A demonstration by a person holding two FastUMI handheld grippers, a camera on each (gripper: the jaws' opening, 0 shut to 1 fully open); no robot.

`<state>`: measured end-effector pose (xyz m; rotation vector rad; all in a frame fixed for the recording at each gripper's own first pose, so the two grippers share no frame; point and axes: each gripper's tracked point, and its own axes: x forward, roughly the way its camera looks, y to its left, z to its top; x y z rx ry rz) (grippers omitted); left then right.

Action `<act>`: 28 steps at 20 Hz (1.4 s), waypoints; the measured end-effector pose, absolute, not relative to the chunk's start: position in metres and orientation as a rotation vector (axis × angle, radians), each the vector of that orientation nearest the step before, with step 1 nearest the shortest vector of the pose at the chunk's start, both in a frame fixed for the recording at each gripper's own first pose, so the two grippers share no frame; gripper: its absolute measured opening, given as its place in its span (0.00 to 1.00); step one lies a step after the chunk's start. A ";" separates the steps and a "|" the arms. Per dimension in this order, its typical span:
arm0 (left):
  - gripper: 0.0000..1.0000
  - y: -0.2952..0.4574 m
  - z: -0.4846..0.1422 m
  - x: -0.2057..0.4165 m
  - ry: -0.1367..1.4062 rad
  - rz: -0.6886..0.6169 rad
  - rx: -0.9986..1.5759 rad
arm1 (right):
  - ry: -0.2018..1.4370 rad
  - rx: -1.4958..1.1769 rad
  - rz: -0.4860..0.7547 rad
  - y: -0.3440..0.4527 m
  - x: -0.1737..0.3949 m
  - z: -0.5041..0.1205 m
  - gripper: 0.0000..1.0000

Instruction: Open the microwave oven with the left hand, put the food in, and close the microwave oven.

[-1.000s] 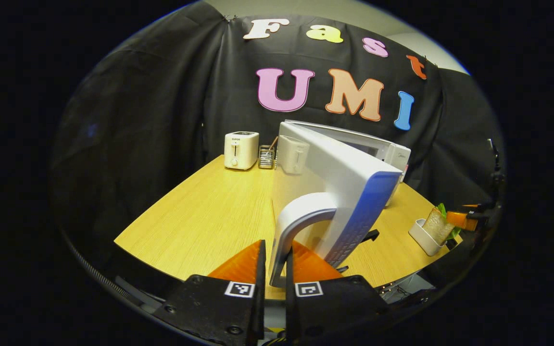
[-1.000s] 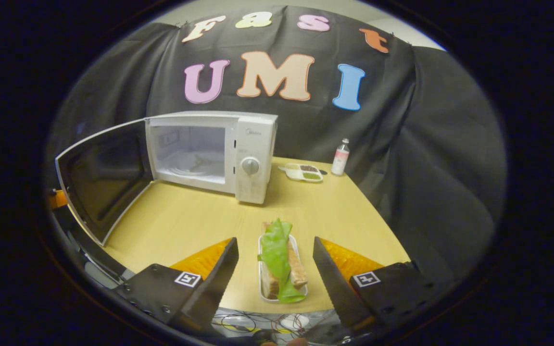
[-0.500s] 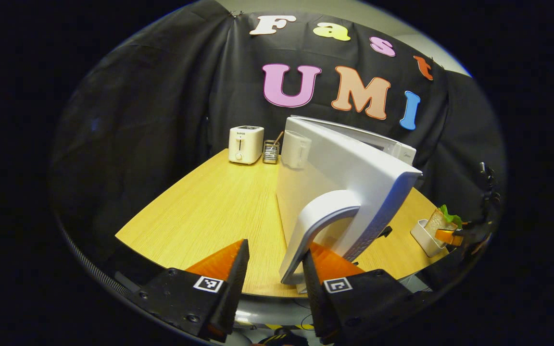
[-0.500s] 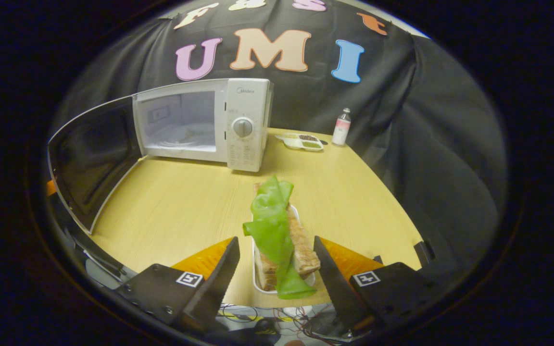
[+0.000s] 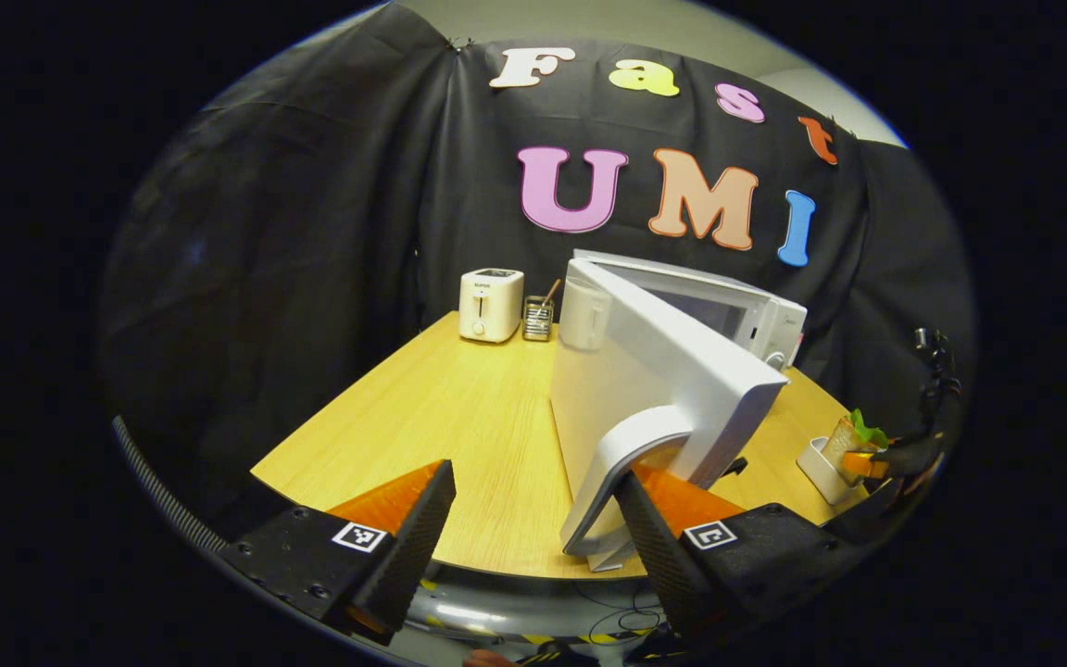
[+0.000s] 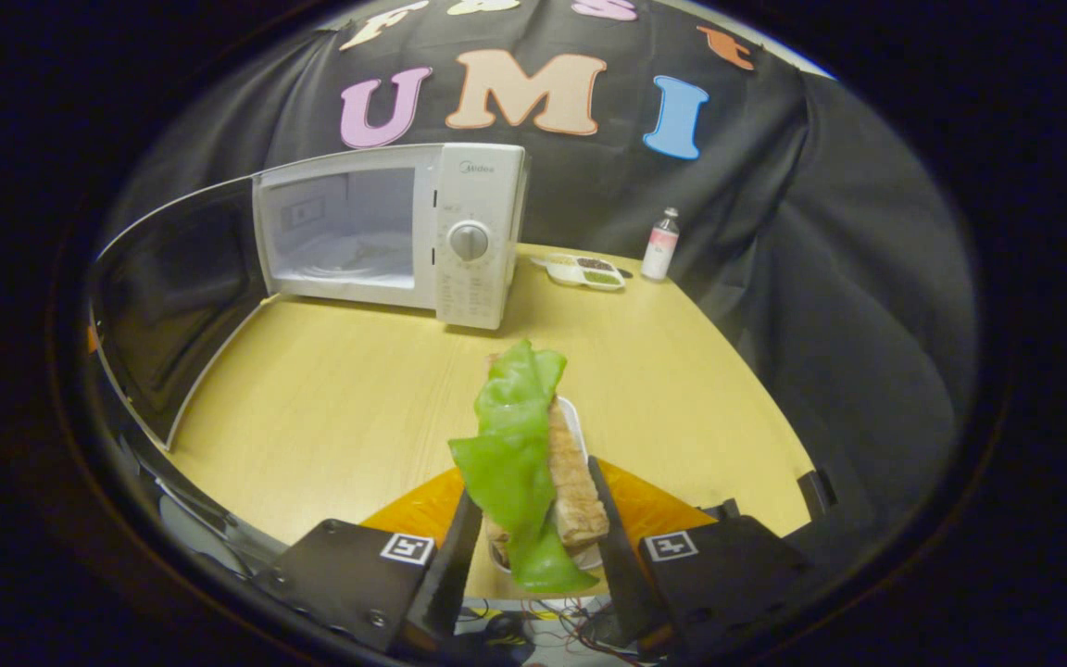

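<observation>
Having let go of the door handle (image 5: 621, 468), my left gripper (image 5: 533, 528) now stands with jaws wide apart, while my right gripper (image 6: 526, 547) has closed its jaws on the food tray (image 6: 538, 482), microwave (image 6: 395, 232) gaping at 11 o'clock, ready for loading.

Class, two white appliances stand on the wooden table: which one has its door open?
The white microwave oven: its door swings wide, showing the empty cavity. The small white toaster has no door.
</observation>
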<state>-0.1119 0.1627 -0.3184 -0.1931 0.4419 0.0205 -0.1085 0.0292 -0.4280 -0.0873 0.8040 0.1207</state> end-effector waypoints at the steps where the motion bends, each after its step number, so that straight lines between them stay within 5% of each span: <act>1: 1.00 0.164 -0.316 -0.115 0.445 0.023 -0.182 | 0.810 -0.092 0.126 0.029 -0.112 -0.425 0.51; 7: 0.97 0.164 -0.291 -0.123 0.408 -0.011 -0.105 | 0.804 -0.120 0.140 0.030 -0.113 -0.420 0.42; 8: 0.96 0.163 -0.291 -0.123 0.409 -0.011 -0.111 | 0.807 -0.120 0.147 0.031 -0.113 -0.421 0.33; 28: 0.96 0.184 -0.233 -0.111 0.303 0.013 -0.175 | 0.676 0.059 0.158 0.074 -0.038 -0.321 0.37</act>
